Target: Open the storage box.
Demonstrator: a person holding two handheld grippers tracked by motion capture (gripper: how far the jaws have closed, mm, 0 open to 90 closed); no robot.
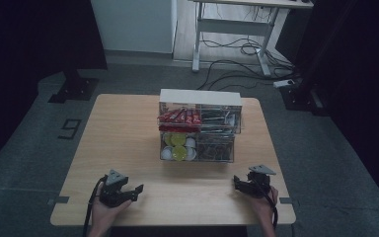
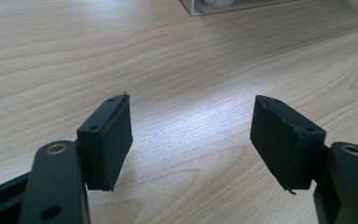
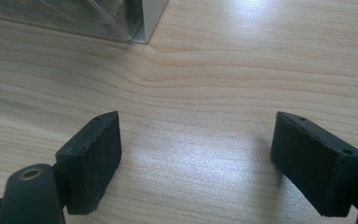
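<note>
High view: wooden table (image 1: 128,128), dim, perhaps grey floor (image 1: 24,163); both tools gape, holding nothing.

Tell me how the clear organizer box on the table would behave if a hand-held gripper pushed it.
The clear organizer box sits flat and wide on the wooden table, so it would likely slide rather than tip. Its smooth walls look slippery to grip. The red packets and round capsules inside may shift.

A clear 2-tier organizer (image 1: 198,129) with a white top stands upright just above the frame's centre in the high view, on the far half of the table. Its upper tier holds red packets (image 1: 178,116); its lower left compartment holds green and white round capsules (image 1: 178,146).
</note>
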